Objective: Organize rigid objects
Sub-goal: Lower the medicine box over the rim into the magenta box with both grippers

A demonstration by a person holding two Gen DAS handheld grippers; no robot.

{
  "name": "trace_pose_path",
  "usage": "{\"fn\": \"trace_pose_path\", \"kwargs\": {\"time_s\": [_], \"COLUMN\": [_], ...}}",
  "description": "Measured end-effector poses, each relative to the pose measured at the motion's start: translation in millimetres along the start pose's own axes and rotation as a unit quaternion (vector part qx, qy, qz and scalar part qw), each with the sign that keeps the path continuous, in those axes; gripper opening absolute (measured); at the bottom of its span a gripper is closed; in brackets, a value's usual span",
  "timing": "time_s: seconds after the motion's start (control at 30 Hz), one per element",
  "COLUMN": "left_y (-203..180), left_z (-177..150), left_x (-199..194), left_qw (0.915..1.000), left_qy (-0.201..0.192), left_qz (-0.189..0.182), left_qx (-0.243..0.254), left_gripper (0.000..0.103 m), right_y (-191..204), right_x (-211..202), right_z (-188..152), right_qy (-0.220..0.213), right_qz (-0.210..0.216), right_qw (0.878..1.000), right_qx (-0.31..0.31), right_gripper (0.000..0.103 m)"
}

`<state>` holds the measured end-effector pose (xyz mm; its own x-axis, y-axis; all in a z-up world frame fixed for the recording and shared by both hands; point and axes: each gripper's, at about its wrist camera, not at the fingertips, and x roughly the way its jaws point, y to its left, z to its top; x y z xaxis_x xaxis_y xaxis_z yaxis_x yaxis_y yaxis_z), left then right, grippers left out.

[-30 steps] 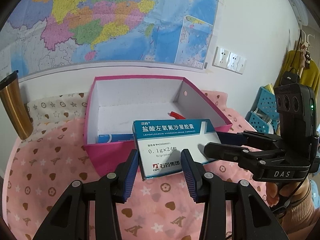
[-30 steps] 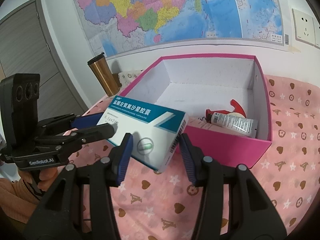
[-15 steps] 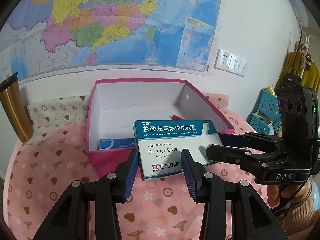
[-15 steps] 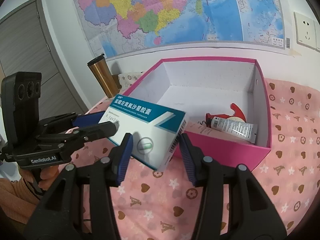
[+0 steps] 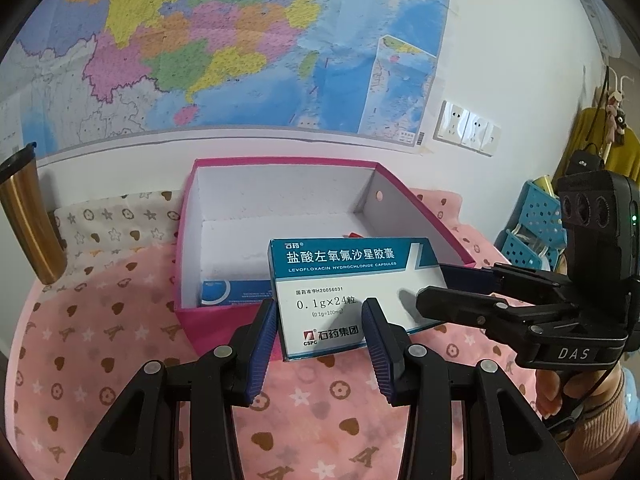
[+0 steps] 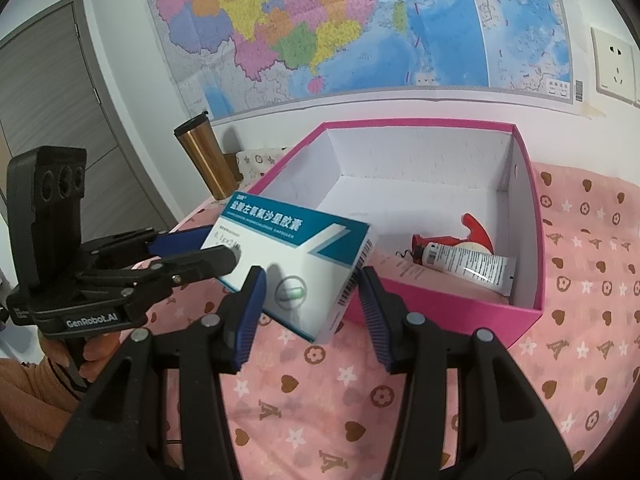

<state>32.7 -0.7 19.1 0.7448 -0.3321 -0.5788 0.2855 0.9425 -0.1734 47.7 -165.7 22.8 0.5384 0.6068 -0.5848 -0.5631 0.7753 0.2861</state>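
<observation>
A white and teal medicine box [image 5: 344,280] [image 6: 280,248] hangs in the air just in front of the open pink storage box [image 5: 280,162] [image 6: 420,123]. My left gripper [image 5: 320,312] is shut on its near end. Coming in from the right, my right gripper [image 5: 436,284] is shut on the other end. In the right wrist view the right gripper [image 6: 308,280] clamps the end with the pill symbol, and the left gripper [image 6: 216,248] holds the far left end. Inside the pink box lie a blue carton [image 5: 232,292], a white tube [image 6: 468,266] and a red item [image 6: 476,228].
A pink patterned cloth [image 5: 100,340] covers the table. A gold tumbler [image 5: 28,220] [image 6: 204,160] stands at the back left by the wall with the map. Blue plastic baskets [image 5: 532,224] and a yellow garment [image 5: 600,140] are off to the right. A grey door [image 6: 48,100] is on the left.
Both grippers and the medicine box have shifted slightly together; the pink box sits a little lower in both views. Neither grip has changed.
</observation>
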Motion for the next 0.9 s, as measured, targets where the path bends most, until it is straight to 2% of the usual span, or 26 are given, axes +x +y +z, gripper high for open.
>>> {"fn": "trace_pose_path", "kwargs": {"time_s": [0.9], "left_y": [10.9], "left_z": [11.1], "left_x": [9.1], "left_qw": [0.9999], "left_qy": [-0.004], "left_qz": [0.013], "left_qx": [-0.002], "left_gripper": [0.043], "right_y": [-1.7], "right_x": [9.0], "right_z": [10.4], "right_qy": [-0.002], "right_qz": [0.003], "right_qw": [1.0], "right_qx": [-0.002], "right_gripper": [0.051]}}
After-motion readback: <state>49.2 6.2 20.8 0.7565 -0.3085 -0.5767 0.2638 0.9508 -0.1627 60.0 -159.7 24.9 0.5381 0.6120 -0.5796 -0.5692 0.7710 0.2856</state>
